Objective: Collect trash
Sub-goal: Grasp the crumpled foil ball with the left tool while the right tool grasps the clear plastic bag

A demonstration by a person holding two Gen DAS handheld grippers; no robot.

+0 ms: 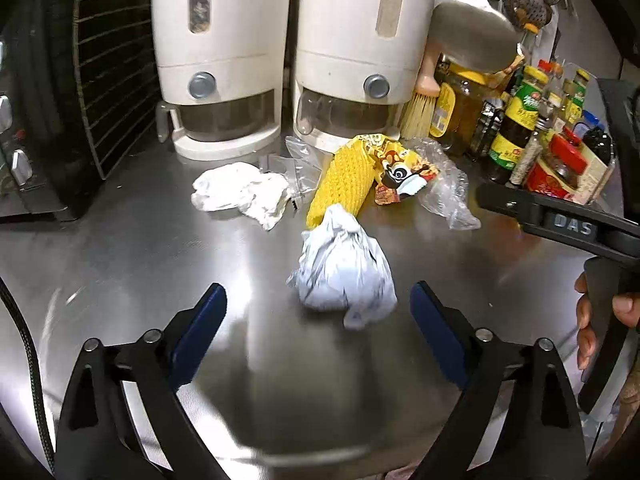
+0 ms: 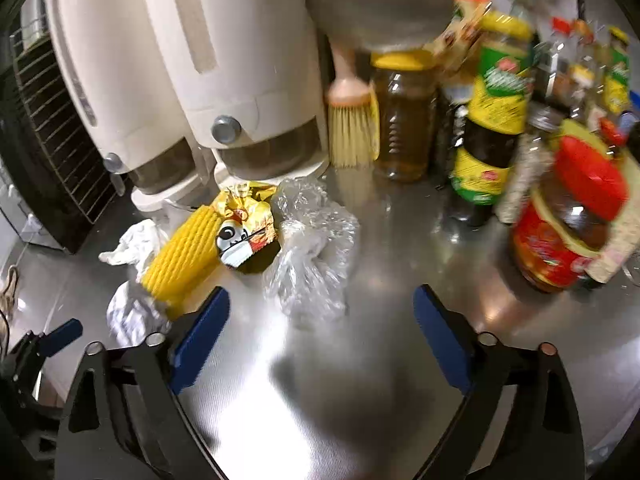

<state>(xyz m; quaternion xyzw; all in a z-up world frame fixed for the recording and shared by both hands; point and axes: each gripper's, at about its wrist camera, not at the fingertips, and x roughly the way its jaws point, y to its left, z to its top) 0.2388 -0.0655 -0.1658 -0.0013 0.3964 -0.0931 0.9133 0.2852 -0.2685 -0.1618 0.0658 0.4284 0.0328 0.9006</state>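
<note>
Trash lies on a steel counter (image 1: 120,264). A knotted pale grey bag (image 1: 344,272) sits just ahead of my open, empty left gripper (image 1: 318,308). Behind it lie a yellow foam net sleeve (image 1: 344,180), a yellow snack wrapper (image 1: 404,168), crumpled white tissue (image 1: 240,192), a small clear zip bag (image 1: 296,164) and crumpled clear plastic (image 1: 444,188). My right gripper (image 2: 322,312) is open and empty; the clear plastic (image 2: 312,256) lies just ahead of it, left of centre, with the sleeve (image 2: 184,256), wrapper (image 2: 244,228) and tissue (image 2: 132,312) further left. The right gripper's body shows in the left wrist view (image 1: 560,220).
Two white dispensers (image 1: 224,60) stand at the back, with a black wire-rack appliance (image 1: 80,92) to the left. A brush (image 2: 352,120), an oil jar (image 2: 404,120), sauce bottles (image 2: 492,120) and a red-lidded jar (image 2: 564,220) crowd the right.
</note>
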